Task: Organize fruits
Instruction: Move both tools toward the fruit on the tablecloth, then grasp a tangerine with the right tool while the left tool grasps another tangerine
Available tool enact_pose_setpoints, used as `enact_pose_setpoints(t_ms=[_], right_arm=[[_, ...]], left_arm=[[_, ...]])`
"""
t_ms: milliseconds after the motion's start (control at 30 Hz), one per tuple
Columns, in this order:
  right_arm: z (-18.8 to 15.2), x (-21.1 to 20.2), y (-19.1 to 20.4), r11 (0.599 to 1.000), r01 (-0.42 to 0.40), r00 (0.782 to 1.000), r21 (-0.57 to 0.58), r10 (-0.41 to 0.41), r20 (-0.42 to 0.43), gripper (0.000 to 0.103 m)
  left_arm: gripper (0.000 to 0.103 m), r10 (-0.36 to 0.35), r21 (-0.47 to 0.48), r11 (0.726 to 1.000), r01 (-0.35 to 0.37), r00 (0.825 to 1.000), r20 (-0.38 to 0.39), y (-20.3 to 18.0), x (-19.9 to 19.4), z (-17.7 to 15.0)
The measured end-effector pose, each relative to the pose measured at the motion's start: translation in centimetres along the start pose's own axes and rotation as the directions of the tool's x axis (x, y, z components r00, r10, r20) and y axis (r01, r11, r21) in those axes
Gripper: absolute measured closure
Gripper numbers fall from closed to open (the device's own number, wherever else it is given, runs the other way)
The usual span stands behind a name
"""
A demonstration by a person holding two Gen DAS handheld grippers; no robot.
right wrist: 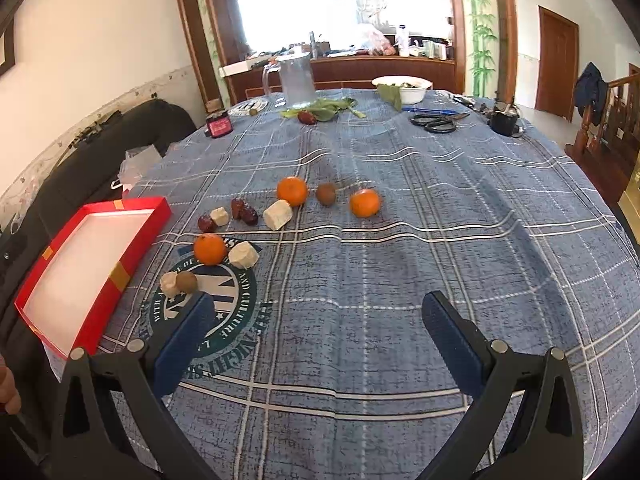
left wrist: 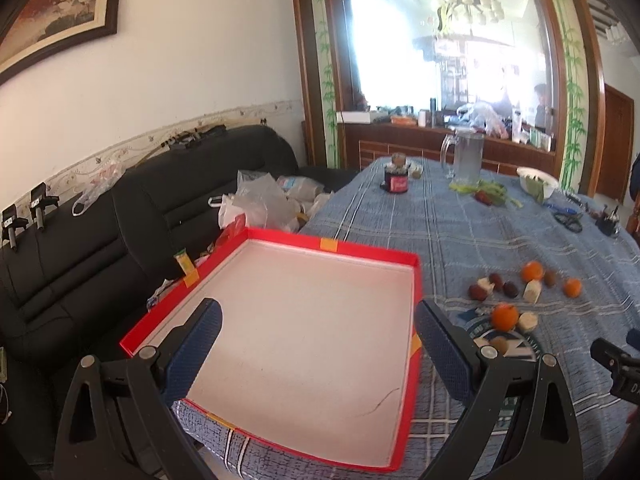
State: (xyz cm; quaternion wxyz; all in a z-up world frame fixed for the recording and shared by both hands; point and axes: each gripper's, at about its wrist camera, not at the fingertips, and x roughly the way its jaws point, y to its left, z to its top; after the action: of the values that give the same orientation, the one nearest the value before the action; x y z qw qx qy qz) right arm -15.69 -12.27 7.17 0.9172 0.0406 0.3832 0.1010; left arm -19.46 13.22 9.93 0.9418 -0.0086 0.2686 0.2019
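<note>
Fruit sits loose on the blue plaid tablecloth (right wrist: 400,240), just right of the red tray (right wrist: 132,236): three oranges (right wrist: 209,249) (right wrist: 292,191) (right wrist: 364,203), two brown kiwi-like fruits (right wrist: 326,194) (right wrist: 186,281), a few dark red dates (right wrist: 244,211) and four pale chunks (right wrist: 277,214), hard to say what they are. None is in the tray; its white inside holds nothing.

Left gripper (left wrist: 318,332) hangs over the tray w/ fingers spread wide, nothing between them. Right gripper (right wrist: 320,320) hangs over bare cloth near the printed round logo (right wrist: 208,320), also spread wide and holding nothing; its left finger hides part of the logo.

Tray's near corner is cut off behind the left gripper in the left view. Far end of table: glass jug (right wrist: 296,80), leafy greens (right wrist: 328,106), white bowl (right wrist: 402,88), scissors (right wrist: 436,122), small dark jar (right wrist: 218,125).

Left view only: black sofa (left wrist: 80,240) w/ plastic bags (left wrist: 264,200), framed picture (left wrist: 60,4), chandelier reflection. Right view only: wooden door (right wrist: 556,60), stair rail, jacket.
</note>
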Motion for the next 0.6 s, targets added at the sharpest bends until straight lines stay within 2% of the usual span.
enact_pose_setpoints(t_ms=[133,233,300,467,600], right_arm=[[0.8,2.1,1.8,0.998,-0.040,0.998,-0.048,0.037,-0.047,0.000],[1.8,3.8,2.7,0.996,-0.034,0.997,-0.085,0.028,-0.066,0.001],[2.7,4.5,2.5,0.994,-0.022,0.998,-0.106,0.016,-0.065,0.006],[5.0,5.7,-2.6,0.995,0.096,0.994,-0.010,-0.096,-0.043,0.008],[6.4,7.8,-5.6,0.995,0.076,0.993,0.066,-0.069,-0.092,0.011]], left_arm=[[0.006,-0.013,0.026,1.000,0.014,1.000,-0.025,0.0,0.7,-0.5],[0.006,-0.020,0.046,0.999,0.021,0.999,-0.035,0.0,1.1,-0.7],[0.006,-0.025,0.053,0.998,0.028,0.999,-0.044,0.1,1.3,-0.8],[0.006,-0.086,0.075,0.993,0.091,0.994,-0.069,-1.2,2.3,-0.4],[0.006,-0.152,0.119,0.980,0.162,0.984,-0.089,-3.8,3.1,0.2]])
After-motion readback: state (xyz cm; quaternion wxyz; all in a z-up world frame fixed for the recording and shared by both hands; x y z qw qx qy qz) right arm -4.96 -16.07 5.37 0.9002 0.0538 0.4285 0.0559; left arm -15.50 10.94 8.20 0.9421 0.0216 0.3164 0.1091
